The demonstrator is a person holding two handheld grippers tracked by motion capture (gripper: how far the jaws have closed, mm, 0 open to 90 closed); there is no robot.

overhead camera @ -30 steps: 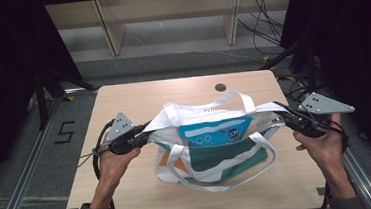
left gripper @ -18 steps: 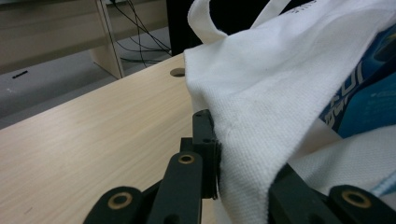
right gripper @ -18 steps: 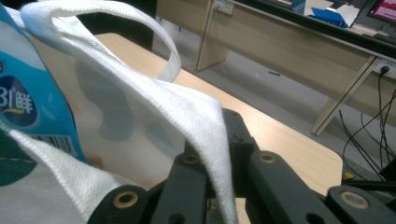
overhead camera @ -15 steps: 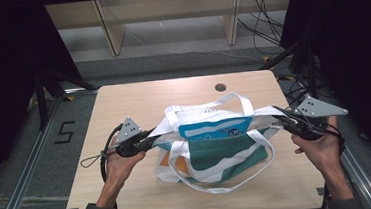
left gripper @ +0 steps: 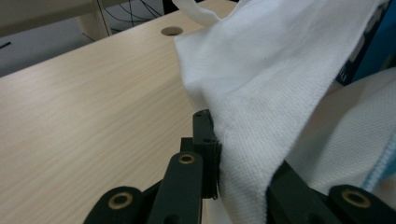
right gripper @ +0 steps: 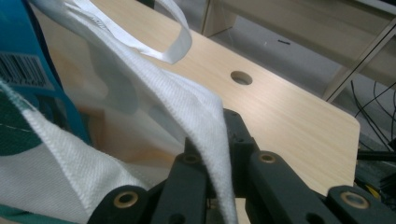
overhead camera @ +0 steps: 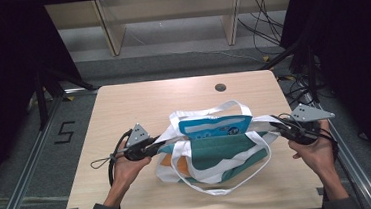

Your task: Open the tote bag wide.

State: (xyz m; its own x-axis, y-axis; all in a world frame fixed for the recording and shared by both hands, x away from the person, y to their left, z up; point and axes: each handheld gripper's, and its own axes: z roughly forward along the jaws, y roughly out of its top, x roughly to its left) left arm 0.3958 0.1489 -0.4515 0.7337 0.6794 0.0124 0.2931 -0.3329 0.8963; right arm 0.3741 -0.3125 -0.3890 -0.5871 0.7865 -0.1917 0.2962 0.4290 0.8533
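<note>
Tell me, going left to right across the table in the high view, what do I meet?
Left hand → left gripper → tote bag → right gripper → right hand. Both grippers are shut on the bag's opposite sides.

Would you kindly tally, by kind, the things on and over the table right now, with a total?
Tote bag, white with teal, blue and orange print: 1
Bag handles, white loops: 2
Grippers, left gripper and right gripper, each clamped on the bag's white fabric: 2
Hands: 2
Table, with one round hole: 1
Total: 8
</note>
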